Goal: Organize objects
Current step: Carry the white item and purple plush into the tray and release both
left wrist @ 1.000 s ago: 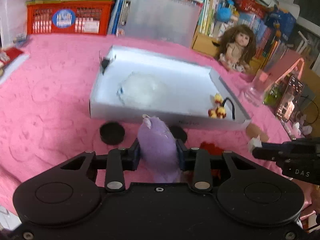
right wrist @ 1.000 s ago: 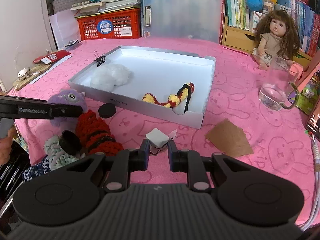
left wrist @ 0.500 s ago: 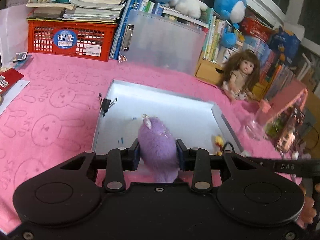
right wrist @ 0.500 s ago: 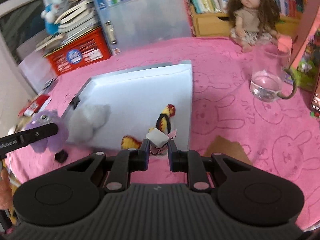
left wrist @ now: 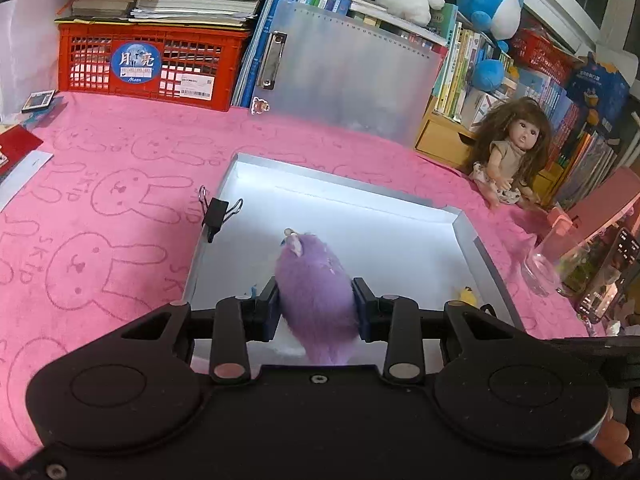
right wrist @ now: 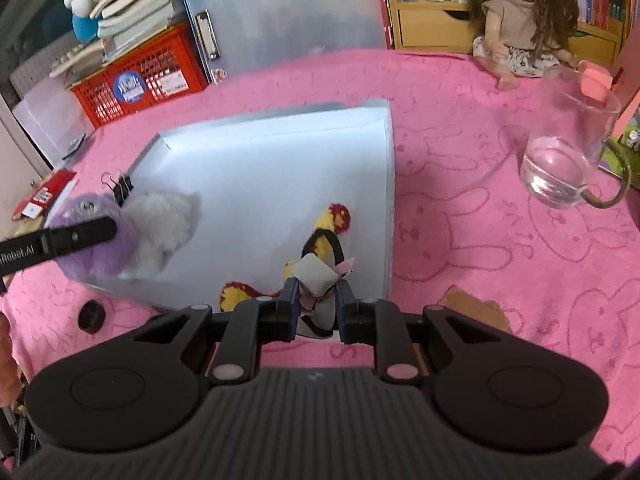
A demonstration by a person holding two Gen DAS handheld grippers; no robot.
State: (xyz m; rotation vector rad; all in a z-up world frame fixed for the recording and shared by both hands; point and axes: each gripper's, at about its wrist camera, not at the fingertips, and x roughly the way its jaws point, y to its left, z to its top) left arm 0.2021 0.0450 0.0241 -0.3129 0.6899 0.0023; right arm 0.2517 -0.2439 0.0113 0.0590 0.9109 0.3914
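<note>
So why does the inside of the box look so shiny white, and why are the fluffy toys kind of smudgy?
Left wrist view: light washes out the tray floor; the purple plush in the left gripper looks sharp. Right wrist view: the tray floor is glary too; the purple plush and white fluffy toy look blurred, and the fisheye lens bends the edges.

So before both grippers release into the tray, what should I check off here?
1. Left gripper shut on purple toy: ok.
2. Right gripper shut on small white item: ok.
3. Purple toy over the tray: ok.
4. White item over the tray: ok, near the front edge.
5. Drop spot under purple toy free: not ok, white plush sits there.
6. Height above tray floor: cannot tell.
</note>
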